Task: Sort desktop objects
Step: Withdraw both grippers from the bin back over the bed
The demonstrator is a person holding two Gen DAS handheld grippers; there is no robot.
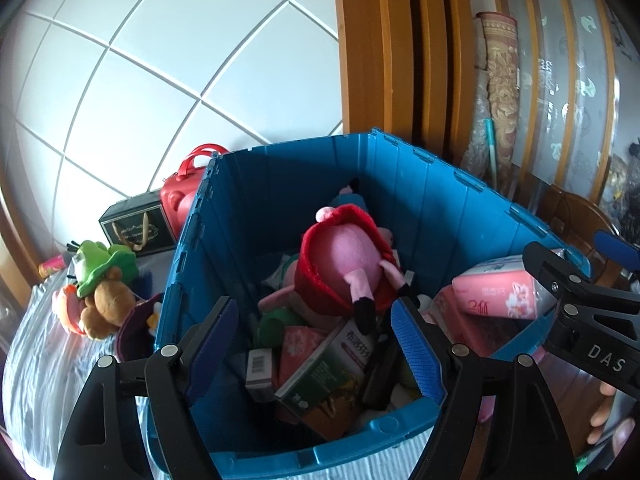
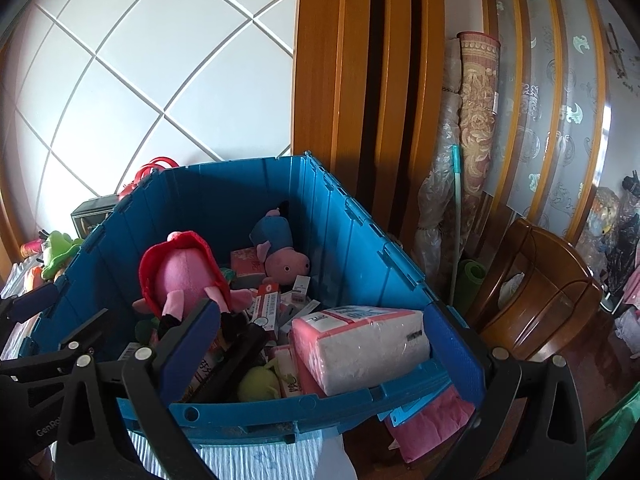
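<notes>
Left tool (image 1: 316, 338) and right tool (image 2: 326, 342), both spread wide and empty, above a ribbed blue plastic crate (image 2: 340, 216) holding a soft pink plush pig (image 1: 352, 258) and a plastic-wrapped tissue pack (image 2: 360, 340)

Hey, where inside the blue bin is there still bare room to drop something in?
Hardly any bare floor shows in the blue bin. The least filled spot is the far corner behind the blue-shirted pig plush. The red-dressed pig plush, boxes and the tissue pack crowd the near half.
</notes>
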